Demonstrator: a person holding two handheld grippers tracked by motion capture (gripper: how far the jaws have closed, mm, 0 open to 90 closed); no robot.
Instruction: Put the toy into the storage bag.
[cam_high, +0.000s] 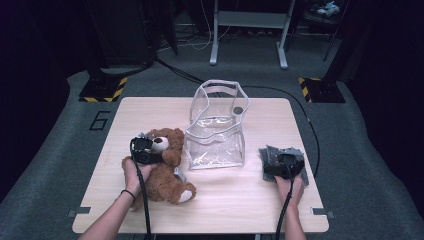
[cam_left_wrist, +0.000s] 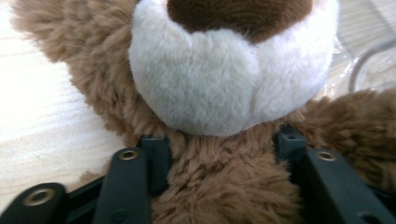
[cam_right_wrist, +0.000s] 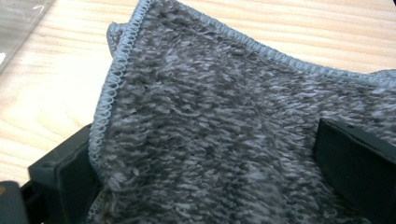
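A brown teddy bear (cam_high: 167, 175) lies on its back at the left of the wooden table (cam_high: 240, 200). My left gripper (cam_high: 145, 151) sits over its head and neck. In the left gripper view the two black jaws stand on either side of the bear's neck (cam_left_wrist: 224, 186), just under the white muzzle (cam_left_wrist: 224, 84), and press into the fur; my left gripper (cam_left_wrist: 222, 144) is shut on it. At the right, my right gripper (cam_high: 283, 164) rests on a grey knitted cloth (cam_high: 270, 152). Its jaws stand wide apart with the cloth (cam_right_wrist: 224, 116) spread between them, so my right gripper (cam_right_wrist: 210, 154) is open.
A clear plastic bag (cam_high: 216, 135) with white trim and handles stands upright and open at the table's middle, between the bear and the cloth. Its edge (cam_left_wrist: 369, 65) shows just beyond the bear's arm. Bare wood lies along the near edge between the person's forearms.
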